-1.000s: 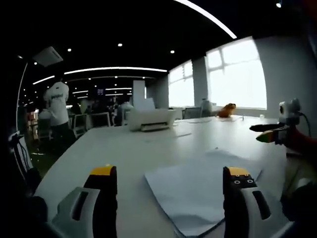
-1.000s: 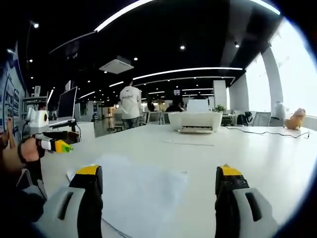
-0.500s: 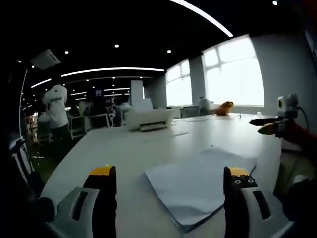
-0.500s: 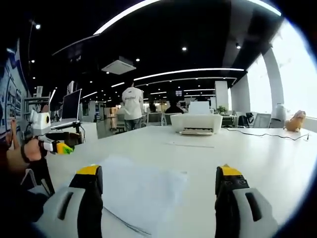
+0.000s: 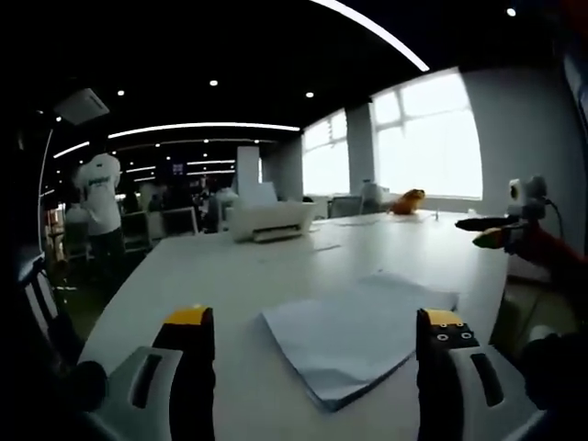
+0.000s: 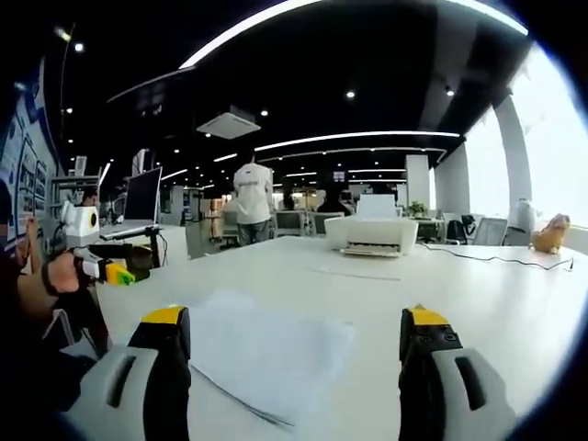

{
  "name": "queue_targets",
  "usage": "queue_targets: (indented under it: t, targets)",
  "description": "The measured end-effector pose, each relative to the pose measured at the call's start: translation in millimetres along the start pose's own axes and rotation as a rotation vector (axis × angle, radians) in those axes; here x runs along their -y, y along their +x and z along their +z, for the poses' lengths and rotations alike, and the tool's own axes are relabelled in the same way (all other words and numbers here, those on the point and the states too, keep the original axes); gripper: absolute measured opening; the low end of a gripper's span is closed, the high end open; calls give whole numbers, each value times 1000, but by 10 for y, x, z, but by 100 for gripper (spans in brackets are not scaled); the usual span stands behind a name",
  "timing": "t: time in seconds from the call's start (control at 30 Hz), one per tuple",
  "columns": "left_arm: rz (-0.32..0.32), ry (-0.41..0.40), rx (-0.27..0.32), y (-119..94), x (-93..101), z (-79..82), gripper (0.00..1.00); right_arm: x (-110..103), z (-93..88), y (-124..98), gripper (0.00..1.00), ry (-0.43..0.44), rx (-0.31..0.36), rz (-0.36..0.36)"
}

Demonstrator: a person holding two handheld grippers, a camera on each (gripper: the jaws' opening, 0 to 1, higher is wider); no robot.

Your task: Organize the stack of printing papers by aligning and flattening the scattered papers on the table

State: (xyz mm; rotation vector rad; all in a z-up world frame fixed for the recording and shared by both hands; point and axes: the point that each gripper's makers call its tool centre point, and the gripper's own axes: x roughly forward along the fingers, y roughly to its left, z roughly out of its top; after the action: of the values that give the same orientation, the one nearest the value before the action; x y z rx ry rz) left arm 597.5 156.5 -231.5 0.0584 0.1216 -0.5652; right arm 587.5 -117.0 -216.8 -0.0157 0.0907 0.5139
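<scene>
Hovering low over the white desk (image 5: 239, 276), the left tongs (image 5: 312, 335) have their jaws spread wide and pinch nothing, with the stack of printing papers (image 5: 354, 331) lying flat on the desk between and just beyond them. Right tongs (image 6: 294, 335) are spread too, empty, the papers (image 6: 266, 354) lying just beyond their left jaw. Well beyond the papers a white printer (image 6: 372, 234) sits on the desk, a person in a white shirt (image 6: 250, 197) standing past its far edge.
</scene>
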Motion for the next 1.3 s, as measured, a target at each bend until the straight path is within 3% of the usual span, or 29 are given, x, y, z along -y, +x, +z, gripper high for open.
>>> queue_targets:
  t: [0.27, 1.1, 1.3]
  targets:
    - [14, -19, -17, -113, -72, -37, 93, -36, 30, -75, 90, -20, -6, 2]
    - [7, -19, -54, -354, -10, -8, 94, -151, 99, -370, 90, -29, -9, 14]
    - [2, -29, -77, -416, 16, -31, 94, -165, 83, -406, 90, 23, -11, 34]
